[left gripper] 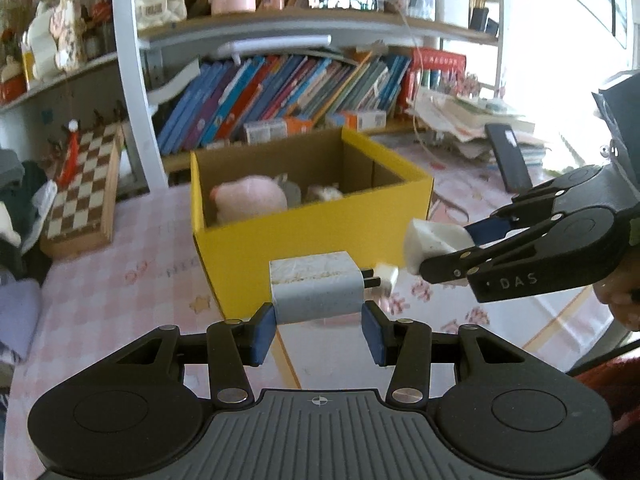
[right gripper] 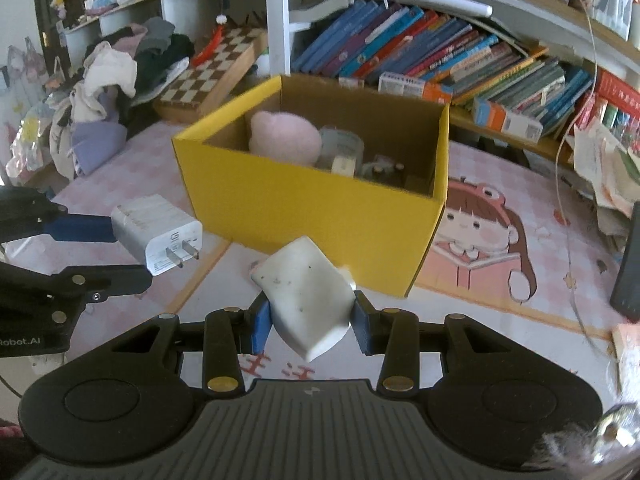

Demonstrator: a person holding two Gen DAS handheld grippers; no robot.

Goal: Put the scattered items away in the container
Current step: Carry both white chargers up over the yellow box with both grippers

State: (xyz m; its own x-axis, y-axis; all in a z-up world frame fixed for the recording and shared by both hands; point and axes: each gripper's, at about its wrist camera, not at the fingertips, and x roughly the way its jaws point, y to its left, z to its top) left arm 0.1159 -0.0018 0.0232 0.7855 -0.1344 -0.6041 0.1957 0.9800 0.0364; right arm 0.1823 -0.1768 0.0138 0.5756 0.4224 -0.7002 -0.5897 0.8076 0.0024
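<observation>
Left wrist view first: the left gripper has its two blue pads clamped on one white charger, held just above the pink checked tablecloth, its two metal prongs pointing right. Straight beyond it sits one yellow cardboard box, open at the top. Inside I count one pink plush toy at the left, one grey item beside it, and one pale item further right, too blurred to name. Coming in from the right, the right gripper pinches one white eraser, near the box's near right corner. A small white block lies on the cloth just right of the prongs. One chessboard leans at the far left, and a row of books fills the shelf behind.

Now the right wrist view: the right gripper grips that one eraser, speckled and tilted, both pads pressing its sides, just in front of the box. At the left the left gripper holds the charger between its fingers, two prongs facing near and right. In the box the plush sits far left, one clear cup beside it, more clutter right.
</observation>
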